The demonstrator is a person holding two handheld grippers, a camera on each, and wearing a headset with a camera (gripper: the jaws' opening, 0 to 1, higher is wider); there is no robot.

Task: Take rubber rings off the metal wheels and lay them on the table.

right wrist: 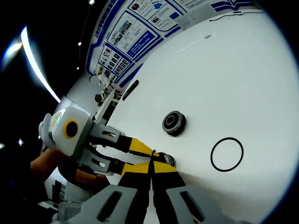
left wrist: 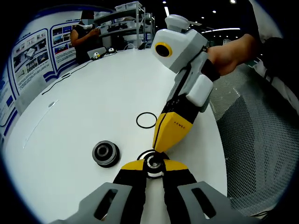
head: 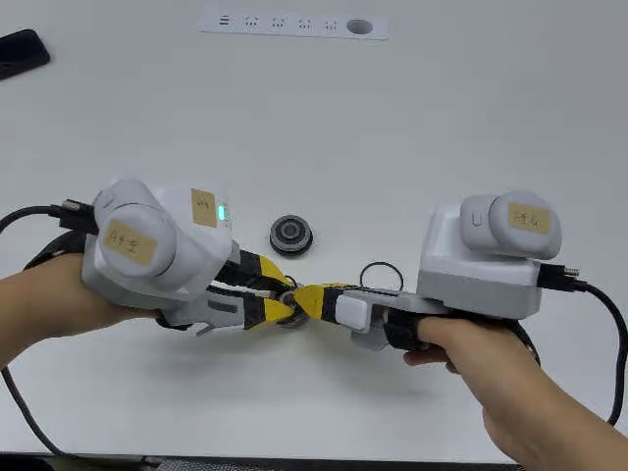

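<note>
The white table (head: 412, 118) carries a metal wheel (head: 291, 235) lying flat just beyond the spot where the left claw (head: 285, 294) and the right claw (head: 304, 298) meet tip to tip. A loose black rubber ring (head: 381, 276) lies flat on the table close beside the right claw, on its far side. Well beyond both claws a white power strip (head: 294, 23) lies along the table's far edge, and a dark phone (head: 20, 51) sits far out past the left claw.

Tan stickers (head: 130, 240) on the left gripper (head: 285, 296) and right gripper (head: 306, 298): handwriting, too blurred to read. Wall posters (right wrist: 140, 35) (small print) illegible too.
</note>
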